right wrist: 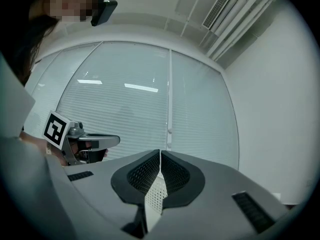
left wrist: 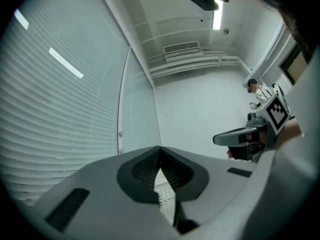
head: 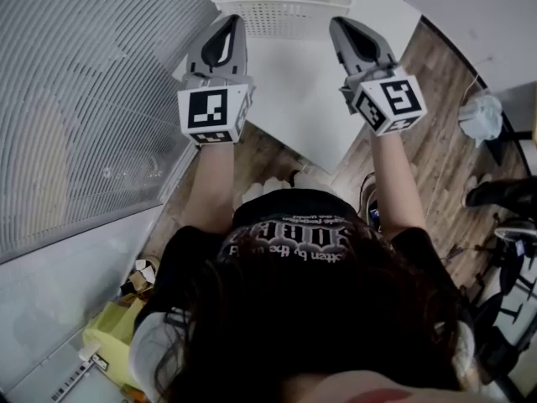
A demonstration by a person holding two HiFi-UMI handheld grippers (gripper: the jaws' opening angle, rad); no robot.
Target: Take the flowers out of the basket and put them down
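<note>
A white perforated basket (head: pixel 285 2) stands at the far edge of the white table (head: pixel 294 99). No flowers show in any view; the basket's inside is hidden. My left gripper (head: pixel 228 22) and right gripper (head: pixel 340 25) are held side by side, pointing at the basket's near wall, tips just short of it. Both are shut with nothing between the jaws. In the left gripper view the jaws (left wrist: pixel 160 150) meet at the tips, with basket mesh (left wrist: pixel 165 196) below. The right gripper view shows its jaws (right wrist: pixel 160 153) together over the mesh (right wrist: pixel 155 196).
Window blinds (head: pixel 75 99) run along the left, close to the left arm. On the wooden floor lie a yellow object (head: pixel 109 334) at lower left and a pale bundle (head: pixel 480 116) at right, with dark furniture legs (head: pixel 503 196) beyond.
</note>
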